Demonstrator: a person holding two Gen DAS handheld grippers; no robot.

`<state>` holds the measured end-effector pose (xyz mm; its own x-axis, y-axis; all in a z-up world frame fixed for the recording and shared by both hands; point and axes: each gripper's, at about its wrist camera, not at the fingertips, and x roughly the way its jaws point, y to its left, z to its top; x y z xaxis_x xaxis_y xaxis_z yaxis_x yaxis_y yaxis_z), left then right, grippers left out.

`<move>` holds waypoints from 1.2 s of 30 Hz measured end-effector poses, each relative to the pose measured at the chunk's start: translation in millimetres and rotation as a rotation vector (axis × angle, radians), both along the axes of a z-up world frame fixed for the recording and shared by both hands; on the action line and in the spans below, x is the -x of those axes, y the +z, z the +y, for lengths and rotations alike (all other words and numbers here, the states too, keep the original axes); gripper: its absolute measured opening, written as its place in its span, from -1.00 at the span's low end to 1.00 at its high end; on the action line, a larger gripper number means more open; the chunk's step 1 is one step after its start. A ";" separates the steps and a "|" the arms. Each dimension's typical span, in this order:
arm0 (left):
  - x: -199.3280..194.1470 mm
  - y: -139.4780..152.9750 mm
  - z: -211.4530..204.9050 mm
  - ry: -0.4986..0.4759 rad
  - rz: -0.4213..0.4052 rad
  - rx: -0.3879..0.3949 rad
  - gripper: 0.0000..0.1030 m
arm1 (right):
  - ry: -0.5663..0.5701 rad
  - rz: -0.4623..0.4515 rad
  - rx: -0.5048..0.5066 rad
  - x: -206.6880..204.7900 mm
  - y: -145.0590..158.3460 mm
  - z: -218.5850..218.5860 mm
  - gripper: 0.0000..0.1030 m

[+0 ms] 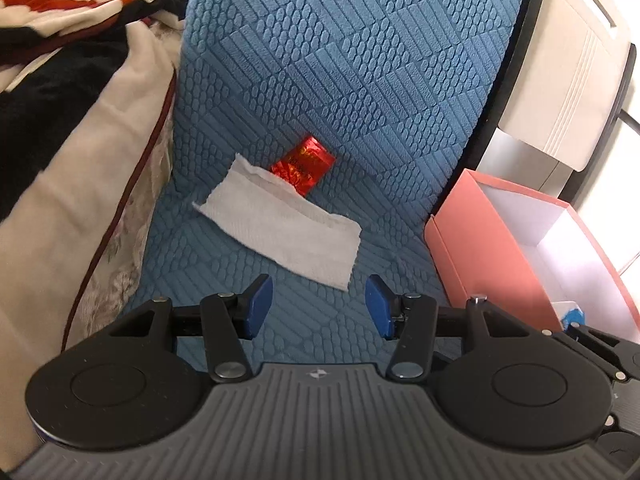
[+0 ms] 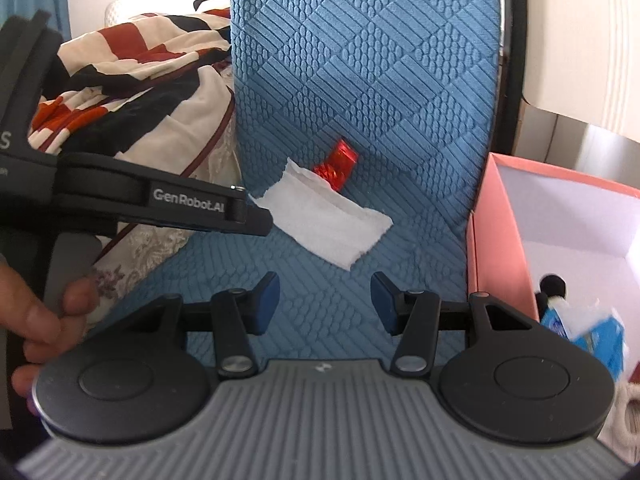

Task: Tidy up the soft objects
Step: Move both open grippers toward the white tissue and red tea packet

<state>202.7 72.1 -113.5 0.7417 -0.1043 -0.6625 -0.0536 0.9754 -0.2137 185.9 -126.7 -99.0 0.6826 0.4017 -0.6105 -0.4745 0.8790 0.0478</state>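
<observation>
A white paper towel (image 1: 280,228) lies flat on the blue quilted mat (image 1: 360,80), partly over a shiny red packet (image 1: 304,164). My left gripper (image 1: 319,306) is open and empty, just short of the towel's near edge. The towel (image 2: 328,216) and red packet (image 2: 338,162) also show in the right wrist view. My right gripper (image 2: 325,302) is open and empty, a little short of the towel. A pink box (image 2: 504,240) stands at the right; inside it lie a blue tissue pack (image 2: 592,332) and a small black-and-white soft thing (image 2: 554,288).
A rumpled red, black and cream blanket (image 1: 60,100) is heaped to the left of the mat. The pink box (image 1: 492,248) stands at the mat's right edge. A white cabinet (image 1: 568,80) stands behind it. The left gripper's body (image 2: 160,200) crosses the right view's left side.
</observation>
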 end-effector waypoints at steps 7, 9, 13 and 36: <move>-36.6 -7.3 14.5 -0.012 0.026 0.010 0.12 | 0.028 0.032 -0.016 -29.7 -10.1 10.9 0.03; -49.1 -10.5 18.6 -0.009 0.036 0.012 0.12 | 0.031 0.035 -0.010 -38.5 -13.2 14.9 0.03; -72.6 -16.5 26.2 0.003 0.062 0.019 0.12 | 0.044 0.037 0.012 -55.7 -19.8 23.0 0.03; -175.1 -39.6 61.8 0.002 0.116 0.086 0.12 | 0.170 0.149 0.055 -154.6 -56.4 62.0 0.03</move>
